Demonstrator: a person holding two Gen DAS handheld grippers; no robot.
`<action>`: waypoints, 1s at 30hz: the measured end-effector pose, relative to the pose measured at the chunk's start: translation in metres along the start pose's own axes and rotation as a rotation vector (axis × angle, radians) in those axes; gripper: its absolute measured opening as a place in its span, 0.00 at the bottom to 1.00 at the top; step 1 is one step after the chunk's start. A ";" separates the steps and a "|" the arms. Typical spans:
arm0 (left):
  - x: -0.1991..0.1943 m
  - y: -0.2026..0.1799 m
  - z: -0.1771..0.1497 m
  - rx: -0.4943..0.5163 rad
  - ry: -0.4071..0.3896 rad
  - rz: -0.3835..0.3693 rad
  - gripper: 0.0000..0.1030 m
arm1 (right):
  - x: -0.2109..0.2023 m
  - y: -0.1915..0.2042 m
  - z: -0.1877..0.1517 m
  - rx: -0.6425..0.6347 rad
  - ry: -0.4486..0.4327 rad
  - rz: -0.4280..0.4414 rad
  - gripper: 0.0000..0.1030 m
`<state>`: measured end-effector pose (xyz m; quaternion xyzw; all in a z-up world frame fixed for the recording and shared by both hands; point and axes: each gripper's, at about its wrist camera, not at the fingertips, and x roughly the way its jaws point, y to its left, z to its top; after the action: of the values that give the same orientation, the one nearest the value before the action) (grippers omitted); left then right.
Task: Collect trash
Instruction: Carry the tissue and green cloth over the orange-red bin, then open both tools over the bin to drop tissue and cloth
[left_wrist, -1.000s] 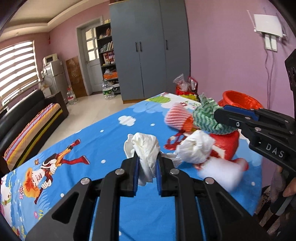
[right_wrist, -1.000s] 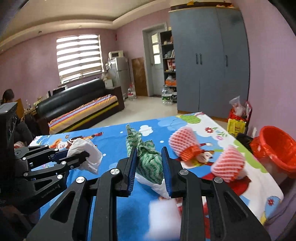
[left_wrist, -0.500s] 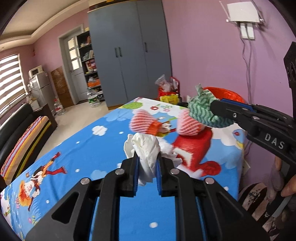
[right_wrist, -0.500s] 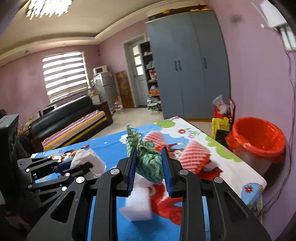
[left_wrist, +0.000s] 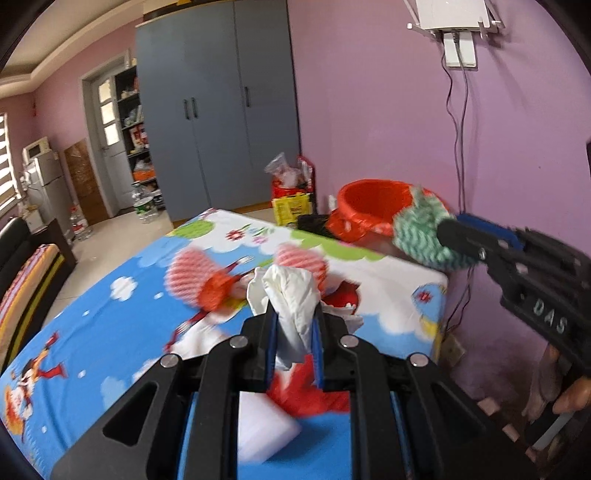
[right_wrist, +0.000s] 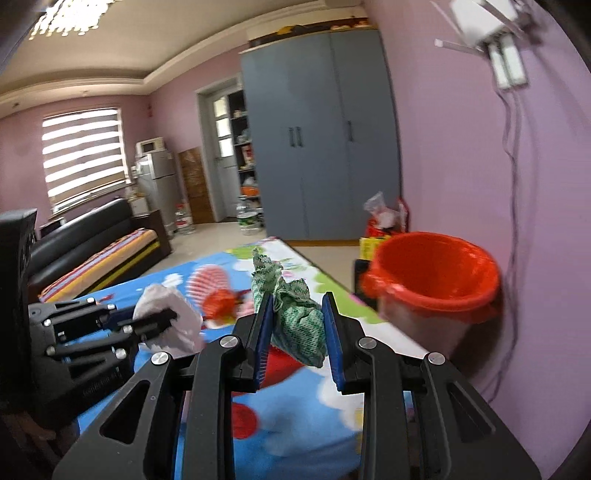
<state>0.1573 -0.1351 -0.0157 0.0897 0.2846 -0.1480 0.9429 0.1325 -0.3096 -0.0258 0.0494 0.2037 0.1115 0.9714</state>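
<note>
Red bin (right_wrist: 436, 284) as goal: right gripper (right_wrist: 297, 332) clamped on green rag (right_wrist: 299, 325) near its rim, left gripper (left_wrist: 293, 332) clamped on white tissue (left_wrist: 291, 295) farther back, presumably for dropping in.

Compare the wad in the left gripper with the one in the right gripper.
The left gripper holds a crumpled white tissue, plain and smooth. The right gripper holds a green-and-white patterned cloth, coarser and bulkier, spreading its jaws wider. Both are crumpled, clamped and held above the table.
</note>
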 end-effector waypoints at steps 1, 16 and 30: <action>0.007 -0.005 0.005 0.003 0.001 -0.014 0.15 | 0.001 -0.006 0.000 0.003 0.000 -0.012 0.26; 0.110 -0.067 0.080 0.008 0.011 -0.178 0.18 | 0.060 -0.110 0.013 0.018 0.029 -0.189 0.27; 0.246 -0.106 0.173 -0.013 0.014 -0.288 0.54 | 0.158 -0.212 0.035 0.064 0.051 -0.236 0.49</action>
<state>0.4063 -0.3349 -0.0209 0.0429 0.3023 -0.2792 0.9104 0.3296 -0.4799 -0.0852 0.0531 0.2363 -0.0089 0.9702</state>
